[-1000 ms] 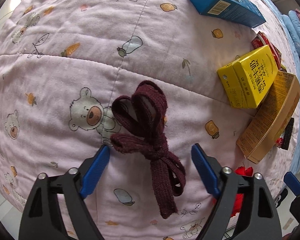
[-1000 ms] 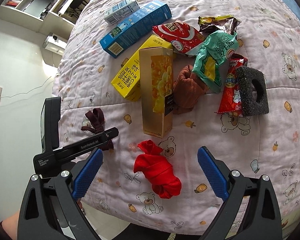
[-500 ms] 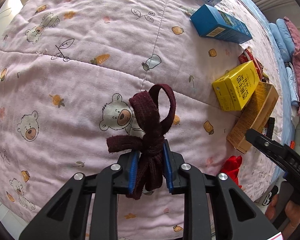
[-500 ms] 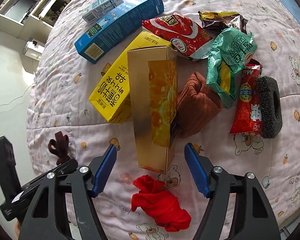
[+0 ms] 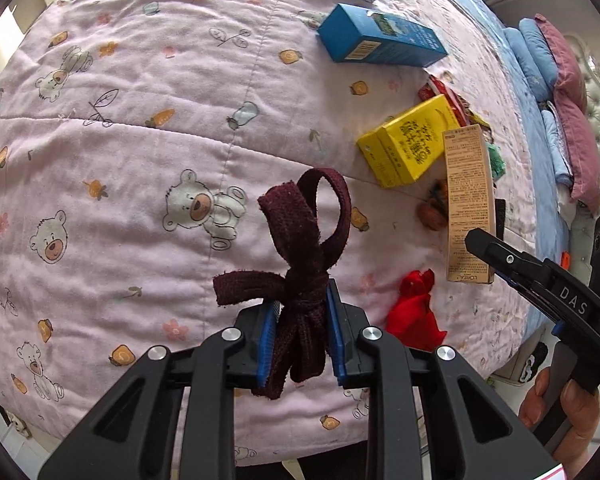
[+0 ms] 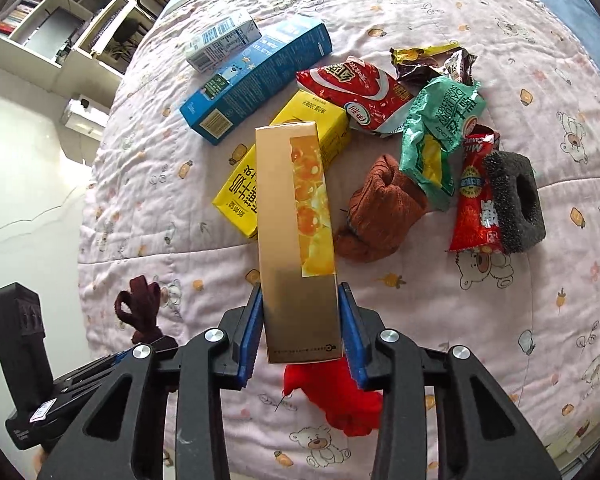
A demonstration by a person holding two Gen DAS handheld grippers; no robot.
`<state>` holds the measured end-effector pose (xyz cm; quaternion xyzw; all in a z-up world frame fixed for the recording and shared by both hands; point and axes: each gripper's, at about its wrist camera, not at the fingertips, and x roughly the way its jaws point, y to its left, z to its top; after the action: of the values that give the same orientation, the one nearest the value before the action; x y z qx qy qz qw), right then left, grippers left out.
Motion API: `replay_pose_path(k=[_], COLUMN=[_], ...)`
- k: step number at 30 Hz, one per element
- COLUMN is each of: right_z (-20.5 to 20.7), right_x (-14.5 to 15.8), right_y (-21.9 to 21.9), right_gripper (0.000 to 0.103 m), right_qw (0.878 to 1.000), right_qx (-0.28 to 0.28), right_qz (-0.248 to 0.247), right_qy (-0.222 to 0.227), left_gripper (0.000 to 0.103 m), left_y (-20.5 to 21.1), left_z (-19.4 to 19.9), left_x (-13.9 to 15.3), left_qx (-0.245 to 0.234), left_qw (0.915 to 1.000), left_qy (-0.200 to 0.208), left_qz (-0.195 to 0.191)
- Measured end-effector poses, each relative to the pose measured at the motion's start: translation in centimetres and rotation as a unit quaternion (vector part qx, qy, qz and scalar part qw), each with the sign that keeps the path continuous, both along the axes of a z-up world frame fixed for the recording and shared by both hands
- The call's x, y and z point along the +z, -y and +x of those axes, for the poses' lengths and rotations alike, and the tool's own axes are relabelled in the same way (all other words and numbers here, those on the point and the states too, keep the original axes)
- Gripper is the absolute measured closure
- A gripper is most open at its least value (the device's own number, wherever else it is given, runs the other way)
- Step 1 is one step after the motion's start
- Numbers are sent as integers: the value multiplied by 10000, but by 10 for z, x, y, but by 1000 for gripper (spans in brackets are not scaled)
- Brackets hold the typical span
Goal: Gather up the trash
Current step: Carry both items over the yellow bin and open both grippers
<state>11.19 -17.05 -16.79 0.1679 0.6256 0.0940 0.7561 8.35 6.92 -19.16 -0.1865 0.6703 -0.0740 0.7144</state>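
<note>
My left gripper (image 5: 300,304) is shut on a knotted dark maroon fabric strap (image 5: 304,240), held just above the pink bear-print quilt (image 5: 140,160). The strap's loops stick up past the blue pads. In the right wrist view the strap (image 6: 138,304) shows at the lower left. My right gripper (image 6: 300,300) is closing around the near end of a long gold box (image 6: 296,208), and its blue pads touch both sides. The box's far end rests on a yellow carton (image 6: 240,196). From the left wrist view the gold box (image 5: 468,200) lies at right.
The quilt holds a blue box (image 6: 256,80), a white carton (image 6: 220,44), red (image 6: 352,92) and green (image 6: 440,120) wrappers, a brown cloth (image 6: 380,208), a red cloth (image 6: 340,396) and a black sponge (image 6: 516,204). The bed edge and floor lie left; pillows (image 5: 560,80) far right.
The left jaws closed on the maroon strap and lifted it off the quilt. The right gripper moved forward from over the red cloth to the gold box, and its jaws narrowed onto it.
</note>
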Motion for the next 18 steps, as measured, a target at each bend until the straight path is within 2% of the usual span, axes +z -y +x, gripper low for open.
replay_pose_path(k=[5,9,14,18], right_z=[-27,-60,-119,-179], right_x=[18,32,36,32], right_y=[24,54,120,181], right_gripper=[67,67,67,67], right_qw=[9982,9970,9915,9814], right_qx=[-379,-650,-1239,-1887], right_qz=[458,422,397,348], right_qy=[29,79,34,-28], left_gripper=[80,80,80,80], left_y=[33,75,156,232], left_z=[-4,-12,-41,-81], left_x=[25,42,51,50], left_qx=[-450,-981,-1834,-2501], left_qw=[9988,9948,9826,9676], left_qy=[174,268,248,167], left_qz=[3,-44,-177,-298])
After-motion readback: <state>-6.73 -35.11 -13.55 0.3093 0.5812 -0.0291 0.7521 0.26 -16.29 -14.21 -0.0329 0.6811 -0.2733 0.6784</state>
